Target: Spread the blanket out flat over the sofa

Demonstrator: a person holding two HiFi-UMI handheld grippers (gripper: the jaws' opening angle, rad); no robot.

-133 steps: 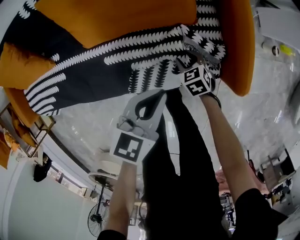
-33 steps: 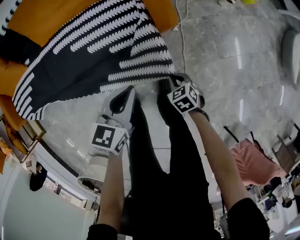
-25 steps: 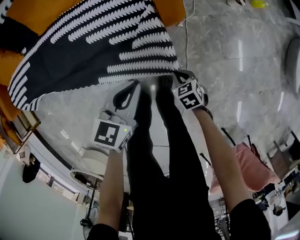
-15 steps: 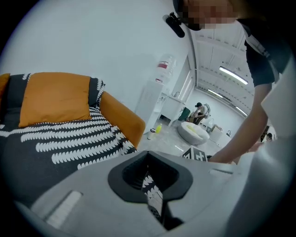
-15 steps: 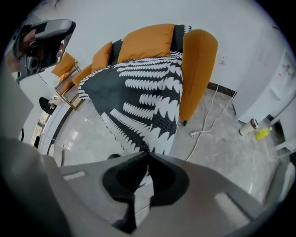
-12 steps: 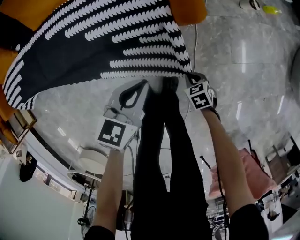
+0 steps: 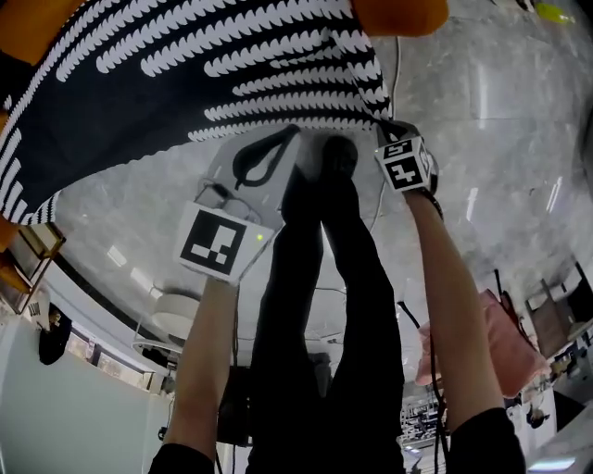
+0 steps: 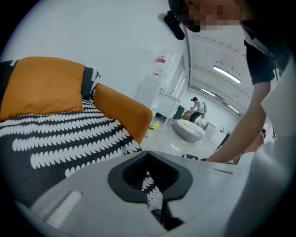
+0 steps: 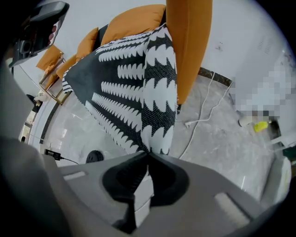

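A black blanket point(image 7: 185, 83) with rows of white marks lies over the orange sofa point(image 7: 403, 14), its near edge hanging toward me. My left gripper point(image 7: 293, 131) is shut on that edge near its middle, and a fold of patterned cloth point(image 8: 152, 190) shows between its jaws. My right gripper point(image 7: 385, 126) is shut on the blanket's right corner point(image 9: 155, 134), from where the cloth runs up taut to the sofa's orange arm point(image 9: 189, 46). In the left gripper view an orange cushion point(image 8: 41, 85) rests on the blanket point(image 8: 60, 143).
My legs in black trousers point(image 7: 324, 305) stand between the two grippers on the glossy marble floor point(image 7: 500, 130). A white cable point(image 9: 206, 113) and a yellow object point(image 9: 260, 125) lie on the floor right of the sofa. A wooden side table point(image 7: 23, 264) stands at the left.
Both grippers have sunk while still holding the blanket's near edge. The edge has come closer to me, and the blanket now fills more of the view over the sofa.
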